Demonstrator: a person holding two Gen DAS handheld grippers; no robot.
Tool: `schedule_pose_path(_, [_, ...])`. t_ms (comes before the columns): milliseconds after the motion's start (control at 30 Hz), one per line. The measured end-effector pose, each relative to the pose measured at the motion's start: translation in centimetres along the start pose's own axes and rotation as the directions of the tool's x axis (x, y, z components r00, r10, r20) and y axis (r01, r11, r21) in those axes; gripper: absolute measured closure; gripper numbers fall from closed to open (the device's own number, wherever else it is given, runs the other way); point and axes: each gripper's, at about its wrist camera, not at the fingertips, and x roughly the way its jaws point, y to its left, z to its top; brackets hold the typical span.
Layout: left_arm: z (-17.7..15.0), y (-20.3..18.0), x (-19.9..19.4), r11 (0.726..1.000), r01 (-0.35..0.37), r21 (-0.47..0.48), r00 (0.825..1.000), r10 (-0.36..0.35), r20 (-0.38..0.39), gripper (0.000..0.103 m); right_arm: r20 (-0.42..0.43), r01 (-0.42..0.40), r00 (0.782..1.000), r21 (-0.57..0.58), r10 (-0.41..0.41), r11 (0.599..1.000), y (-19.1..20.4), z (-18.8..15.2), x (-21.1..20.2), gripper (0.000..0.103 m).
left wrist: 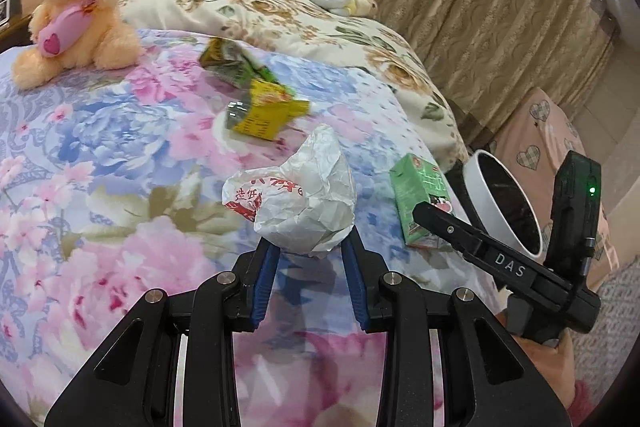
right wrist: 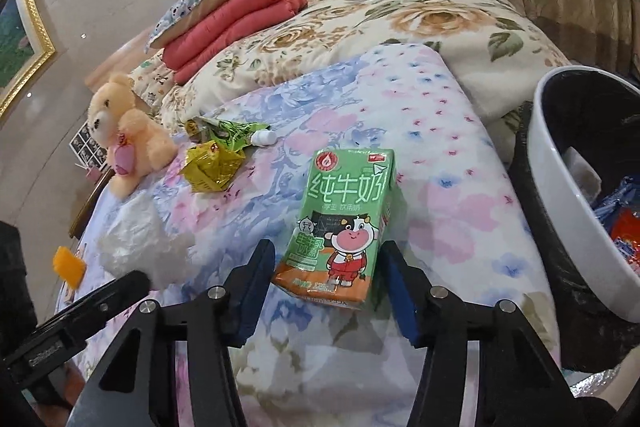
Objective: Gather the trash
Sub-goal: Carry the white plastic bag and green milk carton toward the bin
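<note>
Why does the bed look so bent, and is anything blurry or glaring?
Both views are fisheye, so the bed bulges and corners go black. Left wrist view: lamp glare top right, crumpled paper bag casts a shadow. Right wrist view: milk carton sharp, white bag washed out.

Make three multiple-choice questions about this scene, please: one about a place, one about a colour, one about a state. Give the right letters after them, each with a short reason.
1. Where does the trash bin stand, seen from the right wrist?
A. to the right of the milk carton
B. behind the teddy bear
C. on the red cushions

2. What is the main colour of the milk carton?
A. blue
B. green
C. black

3. How does the left gripper stand to the crumpled white paper bag?
A. far from it, shut
B. its fingers on both sides of the bag's lower end
C. inside the trash bin

Answers:
1 A: the white rim rises at the right edge, beside the carton.
2 B: its front is green, with a cartoon cow.
3 B: one blue pad shows at each side of the bag.
</note>
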Motion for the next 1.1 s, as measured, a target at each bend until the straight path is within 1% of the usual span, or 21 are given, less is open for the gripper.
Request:
schedule_pose_path(133, [-0.4, -1.3, 0.2, 1.0, 0.013, 0.028, 1.0, -0.013, -0.01, 0.072, -0.004, -0.021, 1.0, 0.001, 0.021, 1.0, -0.4, -0.5, -0.8, 0.048])
schedule_pose_path(233, [-0.7, -1.7, 0.4, 0.999, 0.015, 0.033, 1.0, -0.014, -0.018, 0.072, -0.036, -0.033, 0.999, -0.008, 0.033, 0.999, -0.6, -0.8, -0.7, 0.047])
schedule_pose_path(300, [-0.8, -1.7, 0.5, 0.999, 0.012, 0.032, 1.0, -0.012, -0.022, 0.072, -0.028, -0.005, 1.0, 0.006, 0.006, 1.0, -0.9, -0.9, -0.7, 0.045])
schedule_pose_path(333, [-0.9, -1.7, 0.5, 0.999, 0.011, 0.03, 1.0, -0.011, -0.023, 0.072, -0.023, 0.008, 1.0, 0.017, -0.007, 1.0, -1.0, -0.8, -0.6, 0.043])
schedule_pose_path(367, [-1.0, -1.7, 0.6, 1.0, 0.01, 0.029, 1.0, -0.01, -0.026, 0.072, -0.019, 0.01, 1.0, 0.026, -0.01, 1.0, -1.1, -0.7, -0.6, 0.038])
schedule_pose_path(400, [-1.0, -1.6, 0.6, 1.0, 0.009, 0.028, 1.0, -0.008, -0.029, 0.072, -0.014, 0.018, 1.0, 0.036, -0.018, 0.999, -1.2, -0.6, -0.4, 0.037])
schedule_pose_path(500, [-1.2, -1.7, 0.8, 1.0, 0.007, 0.028, 0.999, -0.006, -0.036, 0.072, -0.005, 0.047, 0.999, 0.016, -0.047, 0.999, -0.7, -0.2, 0.2, 0.037])
schedule_pose_path(567, [-1.2, -1.8, 0.8, 0.999, 0.006, 0.031, 0.999, -0.005, -0.035, 0.072, -0.01, 0.073, 0.997, -0.004, -0.073, 0.997, -0.5, -0.1, 0.6, 0.04])
schedule_pose_path(600, [-1.2, -1.8, 0.8, 0.999, 0.007, 0.032, 0.999, -0.006, -0.035, 0.072, -0.016, 0.079, 0.997, -0.011, -0.079, 0.997, -0.4, -0.1, 0.8, 0.049])
schedule_pose_path(733, [-1.3, -2.2, 0.6, 0.999, 0.013, 0.042, 0.999, -0.011, -0.033, 0.072, -0.007, 0.077, 0.997, -0.033, -0.077, 0.996, -0.5, -0.3, 0.1, 0.053])
schedule_pose_path(933, [-1.3, -3.7, 1.0, 0.997, 0.032, 0.07, 0.999, -0.029, -0.042, 0.072, 0.026, 0.047, 0.999, -0.021, -0.047, 0.999, -1.5, -0.4, -2.5, 0.053])
schedule_pose_path(1100, [-1.3, -5.8, 1.3, 0.992, 0.054, 0.11, 0.997, -0.049, -0.052, 0.072, 0.048, 0.033, 0.998, -0.005, -0.033, 0.999, -2.4, -0.5, -4.5, 0.053])
